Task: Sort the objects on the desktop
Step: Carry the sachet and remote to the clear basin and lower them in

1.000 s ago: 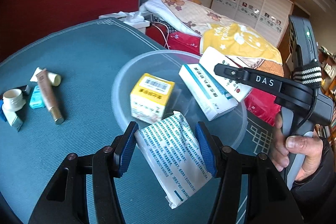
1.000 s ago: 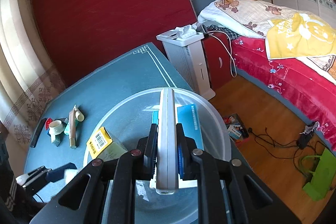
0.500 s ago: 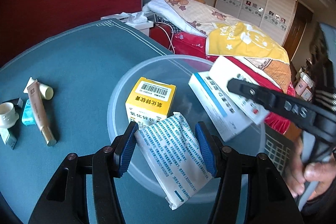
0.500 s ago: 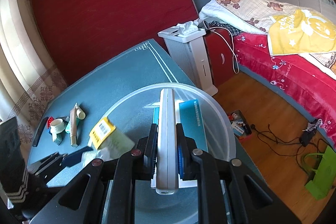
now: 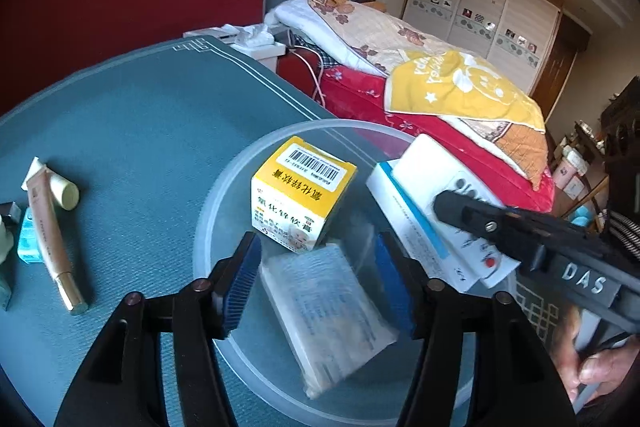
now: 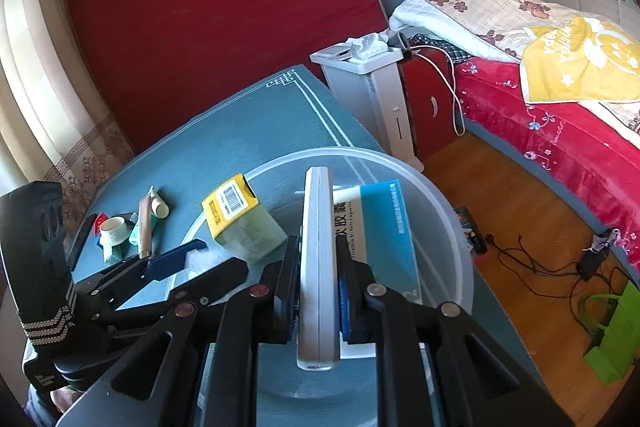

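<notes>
Woven teal tablecloth (image 5: 132, 115), translucent round bowl (image 5: 224, 195), left gripper (image 5: 316, 281) jaws wide above blurred sachet (image 5: 328, 311), right gripper (image 6: 318, 291) jaws clamping flat white remote (image 6: 318, 259)

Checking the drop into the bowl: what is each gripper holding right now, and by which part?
The left gripper is open; the white sachet lies free. The right gripper clamps the white remote across its flat faces, near one end.

In the bowl (image 5: 224, 195) on the surface (image 5: 140, 131) we see a box (image 5: 302, 193) ahead of a packet (image 5: 326, 311), apparently lying loose between the left tool's (image 5: 318, 283) fingers; right of them, a carton (image 6: 380, 231) under the remote (image 6: 318, 259). Tubes (image 5: 50, 235) lie left of the bowl.
</notes>
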A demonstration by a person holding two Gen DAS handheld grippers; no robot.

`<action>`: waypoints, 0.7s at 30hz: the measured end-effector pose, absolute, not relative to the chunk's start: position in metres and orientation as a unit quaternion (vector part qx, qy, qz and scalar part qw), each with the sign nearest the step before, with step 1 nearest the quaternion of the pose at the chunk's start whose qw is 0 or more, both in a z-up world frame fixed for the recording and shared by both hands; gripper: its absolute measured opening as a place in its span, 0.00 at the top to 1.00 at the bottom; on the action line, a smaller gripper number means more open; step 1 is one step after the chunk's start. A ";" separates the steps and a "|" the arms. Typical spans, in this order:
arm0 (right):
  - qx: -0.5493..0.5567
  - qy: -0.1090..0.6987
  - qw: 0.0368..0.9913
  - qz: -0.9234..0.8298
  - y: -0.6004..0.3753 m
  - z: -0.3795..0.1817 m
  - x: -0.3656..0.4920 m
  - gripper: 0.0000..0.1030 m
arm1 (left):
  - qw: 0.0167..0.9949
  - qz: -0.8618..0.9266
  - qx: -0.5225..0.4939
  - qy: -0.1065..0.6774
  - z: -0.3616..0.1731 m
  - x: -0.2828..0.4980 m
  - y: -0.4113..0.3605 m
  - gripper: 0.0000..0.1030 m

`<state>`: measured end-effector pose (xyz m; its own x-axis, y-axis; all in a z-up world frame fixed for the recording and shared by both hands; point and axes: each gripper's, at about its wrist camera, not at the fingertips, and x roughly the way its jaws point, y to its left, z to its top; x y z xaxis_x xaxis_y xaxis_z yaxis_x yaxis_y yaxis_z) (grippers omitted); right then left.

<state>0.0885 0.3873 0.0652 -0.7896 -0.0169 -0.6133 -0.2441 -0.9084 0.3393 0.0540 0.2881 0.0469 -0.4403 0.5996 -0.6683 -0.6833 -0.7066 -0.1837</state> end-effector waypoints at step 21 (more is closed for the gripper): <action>-0.327 0.187 0.037 0.926 0.369 0.064 0.084 0.81 | 0.353 0.870 -0.345 0.020 0.064 0.057 0.255 0.22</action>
<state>0.0838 0.3692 0.0636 -0.7833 -0.0538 -0.6193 -0.1909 -0.9273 0.3220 0.0572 0.2552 0.0638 -0.5132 0.5996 -0.6141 -0.6269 -0.7506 -0.2090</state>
